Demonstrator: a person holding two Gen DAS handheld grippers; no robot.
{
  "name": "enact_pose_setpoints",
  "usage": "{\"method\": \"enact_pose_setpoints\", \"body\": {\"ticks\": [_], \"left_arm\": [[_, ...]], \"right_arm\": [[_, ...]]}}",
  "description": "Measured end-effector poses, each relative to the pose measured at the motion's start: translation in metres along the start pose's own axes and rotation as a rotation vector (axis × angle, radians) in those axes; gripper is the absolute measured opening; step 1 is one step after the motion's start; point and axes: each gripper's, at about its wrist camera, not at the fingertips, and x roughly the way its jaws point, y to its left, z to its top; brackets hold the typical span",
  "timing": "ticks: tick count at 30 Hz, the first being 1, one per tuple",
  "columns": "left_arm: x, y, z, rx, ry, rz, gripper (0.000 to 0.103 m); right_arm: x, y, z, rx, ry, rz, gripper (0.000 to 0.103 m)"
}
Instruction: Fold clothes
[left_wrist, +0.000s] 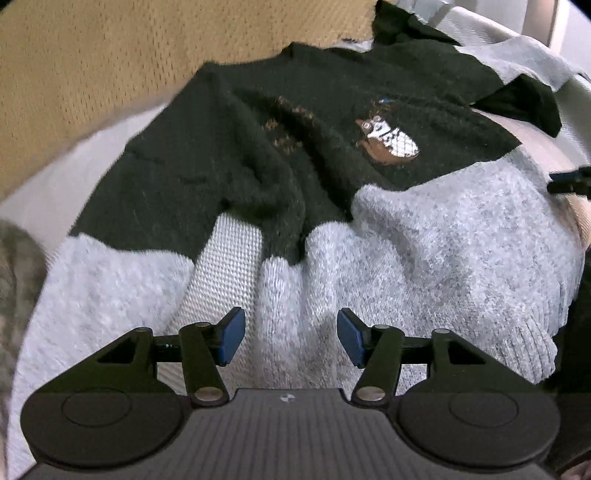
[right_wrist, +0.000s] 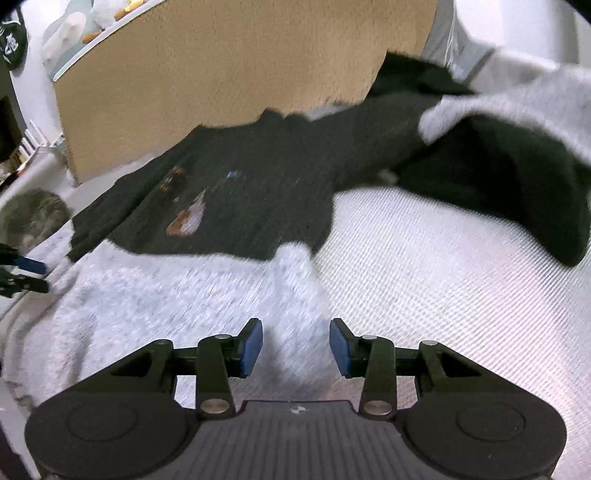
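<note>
A dark-green-and-grey sweater (left_wrist: 295, 155) is spread, rumpled, on the white woven surface (right_wrist: 443, 266), grey hem nearest, collar far against a tan padded board (right_wrist: 221, 74). The left gripper (left_wrist: 291, 341) is held with jaws apart over the hem's near-left part, nothing between them; the right gripper (right_wrist: 295, 349) likewise gapes at the hem's right corner, seemingly placed for pinching both hem ends. One sleeve (right_wrist: 498, 155) is bunched far right.

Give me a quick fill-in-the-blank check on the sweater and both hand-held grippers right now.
1. The sweater is dark on top and ____ at its hem.
2. Both the left hand-held gripper and right hand-held gripper have jaws that are ____.
3. The gripper pads are coloured ____.

Missing words: grey; open; blue
</note>
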Motion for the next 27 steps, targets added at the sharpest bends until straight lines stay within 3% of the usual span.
{"method": "enact_pose_setpoints", "body": {"ticks": [2, 6, 8, 14, 16, 18, 22, 27], "left_arm": [[0.003, -0.004, -0.003, 0.032, 0.015, 0.011, 0.045], [0.003, -0.009, -0.007, 0.075, 0.023, 0.03, 0.039], [0.002, -0.01, -0.008, 0.087, 0.025, 0.029, 0.019], [-0.002, -0.018, -0.009, 0.183, 0.032, 0.067, 0.012], [-0.005, -0.014, -0.009, 0.183, 0.032, 0.092, 0.008], [-0.008, -0.009, -0.012, 0.186, 0.039, 0.131, 0.008], [-0.01, 0.003, -0.018, 0.167, 0.069, 0.176, 0.0], [-0.007, -0.004, -0.017, 0.204, 0.085, 0.174, 0.001]], "right_arm": [[0.002, 0.002, -0.002, -0.011, -0.002, -0.013, 0.044], [0.006, -0.001, -0.002, -0.004, -0.001, -0.033, 0.044], [0.007, -0.002, -0.001, -0.001, 0.001, -0.044, 0.045], [0.011, -0.001, 0.001, 0.003, 0.019, -0.02, 0.047], [0.01, 0.002, 0.001, -0.005, 0.023, -0.008, 0.024], [0.01, 0.005, 0.001, -0.013, 0.028, 0.005, 0.016], [0.0, 0.01, 0.002, -0.048, -0.001, -0.039, 0.014], [-0.017, 0.005, 0.004, -0.025, -0.027, -0.082, 0.014]]}}
